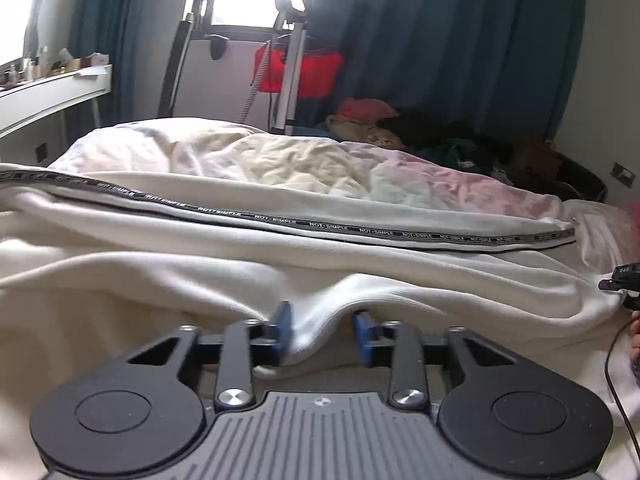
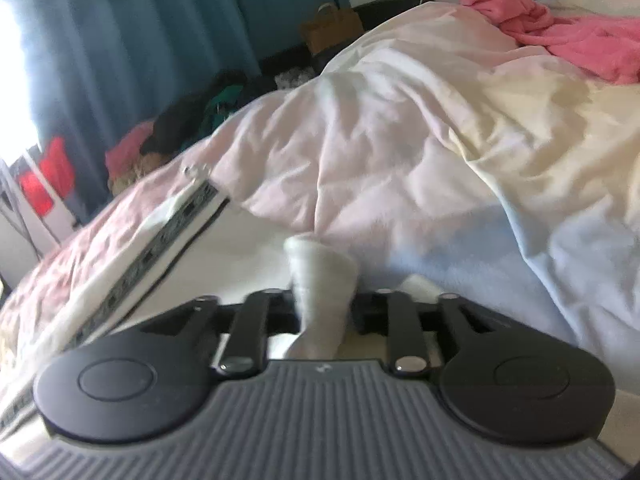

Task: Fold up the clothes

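A white garment (image 1: 280, 248) with a black lettered stripe (image 1: 360, 232) lies spread across the bed. My left gripper (image 1: 322, 332) stands open at its near edge, a fold of white cloth drooping between the blue pads (image 1: 282, 326). My right gripper (image 2: 324, 304) is shut on a bunched white ribbed part of the garment (image 2: 320, 276), which hides the fingertips. The stripe also shows in the right wrist view (image 2: 160, 236). The right gripper's tip shows at the right edge of the left wrist view (image 1: 624, 280).
A pale crumpled duvet (image 1: 280, 160) covers the bed behind the garment. A pink garment (image 2: 560, 32) lies near the far end. A pile of dark clothes (image 1: 440, 136), a red item on a stand (image 1: 300, 72), blue curtains and a white desk (image 1: 48, 92) surround the bed.
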